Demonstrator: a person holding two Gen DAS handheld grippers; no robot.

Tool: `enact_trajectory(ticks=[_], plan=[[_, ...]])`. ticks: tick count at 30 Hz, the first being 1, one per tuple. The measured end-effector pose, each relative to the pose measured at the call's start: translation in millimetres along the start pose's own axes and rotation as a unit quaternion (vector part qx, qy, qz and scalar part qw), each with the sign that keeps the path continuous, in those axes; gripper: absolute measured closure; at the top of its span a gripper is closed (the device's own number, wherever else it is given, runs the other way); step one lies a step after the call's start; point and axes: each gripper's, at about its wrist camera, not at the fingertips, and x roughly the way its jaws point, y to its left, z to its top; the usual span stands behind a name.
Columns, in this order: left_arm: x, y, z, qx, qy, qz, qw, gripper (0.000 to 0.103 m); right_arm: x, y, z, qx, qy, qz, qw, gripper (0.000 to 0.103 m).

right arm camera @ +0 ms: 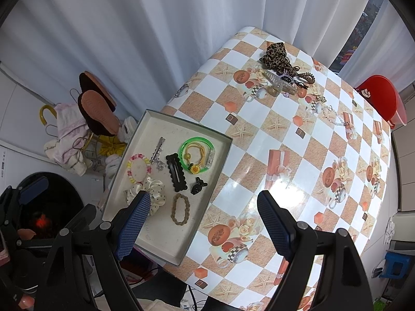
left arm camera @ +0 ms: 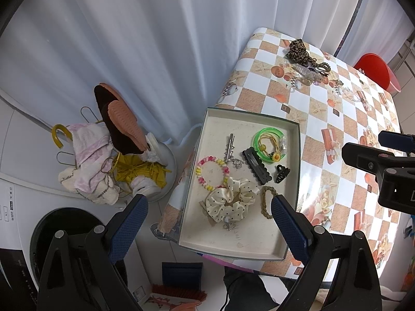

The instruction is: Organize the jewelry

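Your left tool (left arm camera: 208, 208) and right tool (right arm camera: 205, 211) both hang wide and empty. The tray (right arm camera: 166, 255) sits at the bench's (right arm camera: 262, 140) near-left corner to collect sorted pieces. The unsorted pile (right arm camera: 281, 70) waits near the far edge.

Checkered table (right arm camera: 272, 140) — carrying a tray (right arm camera: 181, 255) at the near left corner, a leopard scrunchie (right arm camera: 275, 54) among clips (right arm camera: 281, 83) at the far edge, and a bead chain (right arm camera: 334, 116) beside.
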Motion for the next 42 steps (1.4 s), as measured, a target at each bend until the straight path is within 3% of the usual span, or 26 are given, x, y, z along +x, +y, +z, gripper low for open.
enact_trajectory(ticks=[42], plan=[[1.4,3.0,-1.8,0.002,0.004,0.002,1.0000,0.005,-0.1,0.5,-0.7,0.000,0.002,0.001,1.000,0.017]])
